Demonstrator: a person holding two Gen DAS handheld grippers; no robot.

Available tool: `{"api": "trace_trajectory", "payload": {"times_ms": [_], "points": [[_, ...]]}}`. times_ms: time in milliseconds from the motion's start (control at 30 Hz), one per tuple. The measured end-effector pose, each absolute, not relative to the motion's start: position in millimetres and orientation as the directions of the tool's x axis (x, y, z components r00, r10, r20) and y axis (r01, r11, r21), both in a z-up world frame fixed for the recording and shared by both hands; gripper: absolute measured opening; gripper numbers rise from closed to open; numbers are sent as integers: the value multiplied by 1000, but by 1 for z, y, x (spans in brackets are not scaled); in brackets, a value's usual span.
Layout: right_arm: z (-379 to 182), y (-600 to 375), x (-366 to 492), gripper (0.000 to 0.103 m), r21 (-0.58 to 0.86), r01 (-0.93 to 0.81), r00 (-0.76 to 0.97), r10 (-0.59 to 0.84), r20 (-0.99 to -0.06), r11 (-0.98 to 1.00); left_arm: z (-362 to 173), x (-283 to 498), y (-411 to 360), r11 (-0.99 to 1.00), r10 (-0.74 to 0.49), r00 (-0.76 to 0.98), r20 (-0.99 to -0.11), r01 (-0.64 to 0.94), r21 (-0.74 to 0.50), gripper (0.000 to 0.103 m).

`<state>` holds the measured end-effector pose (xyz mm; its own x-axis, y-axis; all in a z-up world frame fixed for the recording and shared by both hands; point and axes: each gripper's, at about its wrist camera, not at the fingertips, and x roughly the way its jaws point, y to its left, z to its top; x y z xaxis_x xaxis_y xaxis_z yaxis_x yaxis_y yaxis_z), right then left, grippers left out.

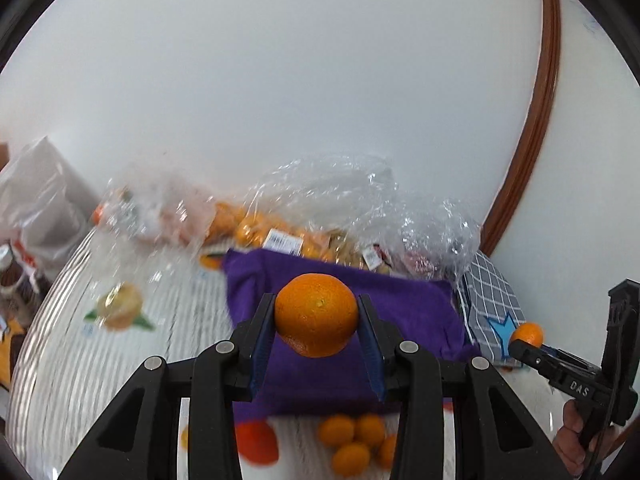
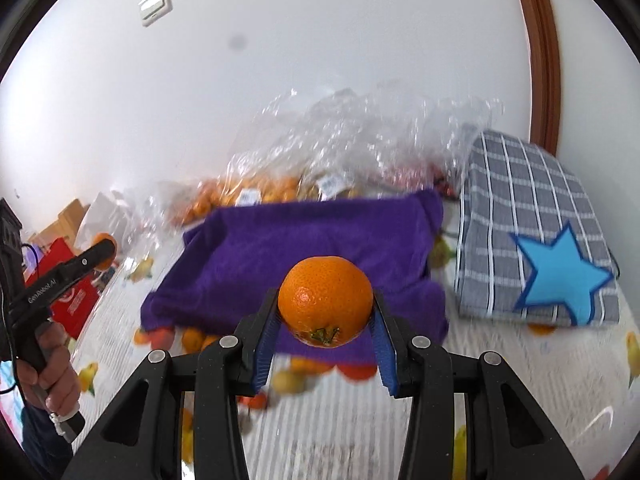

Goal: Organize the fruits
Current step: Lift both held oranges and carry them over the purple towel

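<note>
Black left tongs (image 1: 316,320) clamp an orange (image 1: 316,314) at lower centre, above the purple cloth (image 1: 400,304). Right tongs (image 2: 325,306) likewise clamp a second orange (image 2: 325,300), stem end down, at centre frame. Small loose fruits (image 1: 352,440) lie on the striped surface (image 1: 100,360) at the bottom edge.

Bright, even light fills both fisheye views. Edges curve and darken. The plastic bags (image 1: 360,200) glint with glare; the background smears with motion blur, while each held orange (image 2: 325,301) stays sharp.
</note>
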<state>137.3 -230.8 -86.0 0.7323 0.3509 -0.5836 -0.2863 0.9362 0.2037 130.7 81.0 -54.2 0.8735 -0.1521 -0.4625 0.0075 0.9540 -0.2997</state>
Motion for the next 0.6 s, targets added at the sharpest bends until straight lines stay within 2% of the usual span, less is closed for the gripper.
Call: {"api": "trace_trajectory", "payload": {"times_ms": [367, 600], "points": [[-65, -220, 203, 43, 227, -291, 762, 369, -533, 929, -64, 218, 66, 948, -146, 834, -532, -35, -315, 38], [-92, -216, 236, 43, 250, -311, 746, 398, -533, 917, -103, 258, 74, 951, -119, 774, -622, -91, -296, 38]]}}
